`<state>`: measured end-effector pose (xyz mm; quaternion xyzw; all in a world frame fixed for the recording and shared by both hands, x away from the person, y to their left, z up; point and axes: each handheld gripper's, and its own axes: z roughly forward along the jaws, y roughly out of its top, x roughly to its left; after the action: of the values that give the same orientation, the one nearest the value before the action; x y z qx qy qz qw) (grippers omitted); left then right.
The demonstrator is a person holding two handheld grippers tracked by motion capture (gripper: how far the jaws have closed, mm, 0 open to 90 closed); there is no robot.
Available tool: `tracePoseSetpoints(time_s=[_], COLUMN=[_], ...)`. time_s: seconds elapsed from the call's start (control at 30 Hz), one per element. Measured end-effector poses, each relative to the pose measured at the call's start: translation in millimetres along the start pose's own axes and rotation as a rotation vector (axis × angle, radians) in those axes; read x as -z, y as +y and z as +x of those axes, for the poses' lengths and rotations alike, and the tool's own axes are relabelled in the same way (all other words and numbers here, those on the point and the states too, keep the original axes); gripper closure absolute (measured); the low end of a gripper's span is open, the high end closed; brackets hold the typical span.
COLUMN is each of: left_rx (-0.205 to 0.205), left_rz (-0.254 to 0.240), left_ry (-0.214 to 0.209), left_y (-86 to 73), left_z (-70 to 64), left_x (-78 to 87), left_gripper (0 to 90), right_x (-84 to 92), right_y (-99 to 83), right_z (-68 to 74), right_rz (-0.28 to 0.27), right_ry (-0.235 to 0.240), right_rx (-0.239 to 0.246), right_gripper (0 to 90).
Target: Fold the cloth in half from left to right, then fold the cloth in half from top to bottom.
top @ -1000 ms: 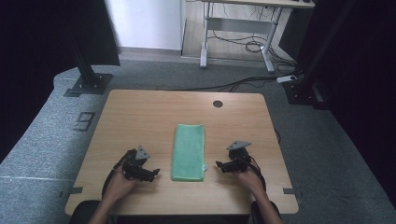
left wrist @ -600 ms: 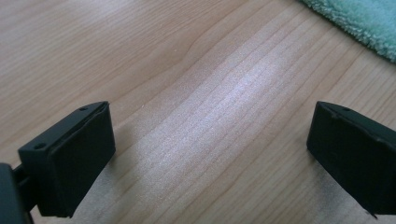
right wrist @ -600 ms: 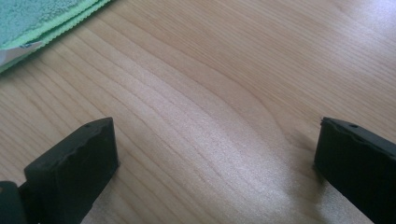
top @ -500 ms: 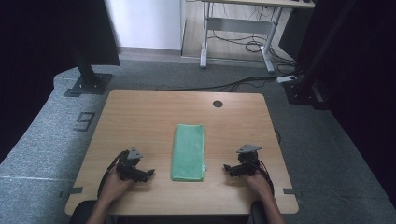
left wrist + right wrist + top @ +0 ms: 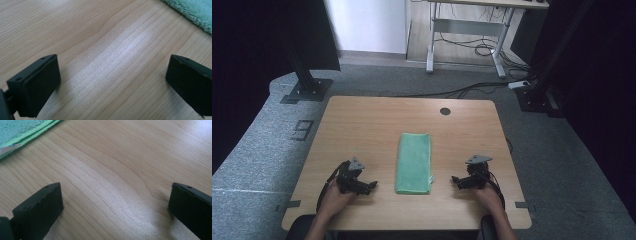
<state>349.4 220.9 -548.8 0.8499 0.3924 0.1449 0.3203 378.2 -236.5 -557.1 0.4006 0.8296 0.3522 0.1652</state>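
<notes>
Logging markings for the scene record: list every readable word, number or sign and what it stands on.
"9": dark mark on the grey floor mat, left of the table; could be a different character.
White tag on the green towel: no print readable.

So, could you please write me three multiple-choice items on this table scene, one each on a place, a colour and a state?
1. Where does the folded cloth lie?
A. between the two grippers
B. at the table's far left corner
C. on the floor

2. What colour is the cloth?
A. red
B. green
C. black

3. How do the left gripper's jaws stand?
A. shut on the cloth
B. shut on nothing
C. wide apart over bare wood

Key: 1 A, the high view shows it midway between the left gripper and the right gripper; 2 B, plainly green; 3 C, table wood shows between them.
</notes>
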Motion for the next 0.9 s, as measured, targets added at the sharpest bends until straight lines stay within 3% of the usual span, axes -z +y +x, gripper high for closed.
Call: tracePoseSetpoints(time_s=[0.33, 0.53, 0.63, 0.77, 0.9], left_rx=[0.011, 0.021, 0.016, 0.019, 0.011], left_rz=[0.000, 0.035, 0.025, -0.044, -0.060], left_ry=[0.010, 0.019, 0.029, 0.013, 0.005], left_y=[0.5, 6.4, 13.6, 37.3, 54.5], left_z=[-0.6, -0.4, -0.8, -3.6, -7.6], left_x=[-0.4, -1.5, -1.7, -0.8, -7.4], left_gripper=[0.0, 0.0, 0.0, 0.0, 0.0], right_x=[0.1, 0.1, 0.1, 0.1, 0.1], right_y=[0.0, 0.0, 0.0, 0.0, 0.0], right_z=[0.2, 0.1, 0.1, 0.1, 0.1], right_rz=[0.000, 0.000, 0.000, 0.000, 0.000], right_ry=[-0.001, -0.001, -0.001, -0.001, -0.001], right_rx=[-0.002, -0.001, -0.002, -0.002, -0.002], right_gripper=[0.0, 0.0, 0.0, 0.0, 0.0])
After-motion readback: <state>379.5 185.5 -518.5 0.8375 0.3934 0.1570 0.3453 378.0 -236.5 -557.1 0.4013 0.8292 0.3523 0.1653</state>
